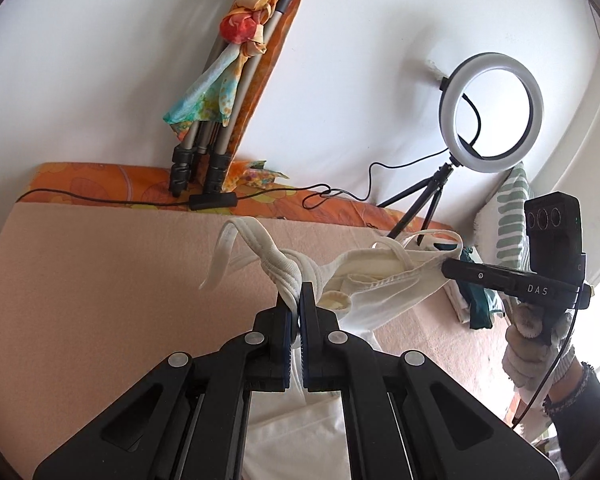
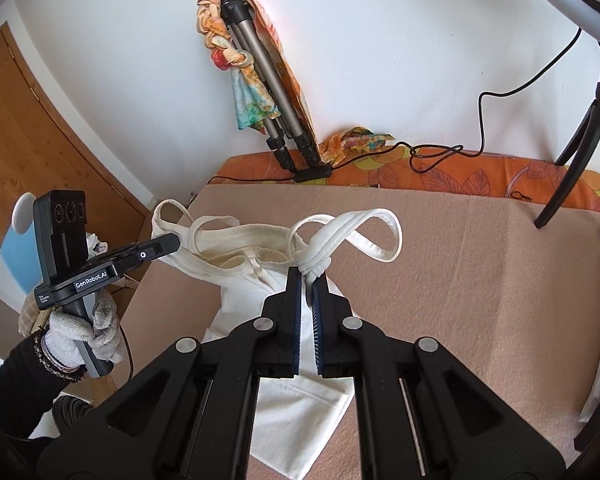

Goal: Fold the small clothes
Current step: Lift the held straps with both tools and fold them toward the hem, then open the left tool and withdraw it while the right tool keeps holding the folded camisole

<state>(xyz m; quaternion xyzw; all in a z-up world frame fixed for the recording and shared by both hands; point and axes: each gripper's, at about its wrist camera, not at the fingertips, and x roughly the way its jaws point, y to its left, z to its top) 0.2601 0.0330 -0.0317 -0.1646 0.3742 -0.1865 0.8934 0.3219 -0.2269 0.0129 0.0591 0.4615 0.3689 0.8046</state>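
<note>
Cream sleeveless cotton garment lifted off beige blanket; straps pinched in clamped-tight left gripper, right gripper likewise; ring light at two o'clock.

Garment bottom hidden by fingers.

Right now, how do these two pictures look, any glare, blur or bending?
Left wrist view: strong fisheye bending with dark corners, the ring light glows, the window edge at right is blown out. Right wrist view: same bending, sharp on the white top, soft daylight, no real blur.
</note>
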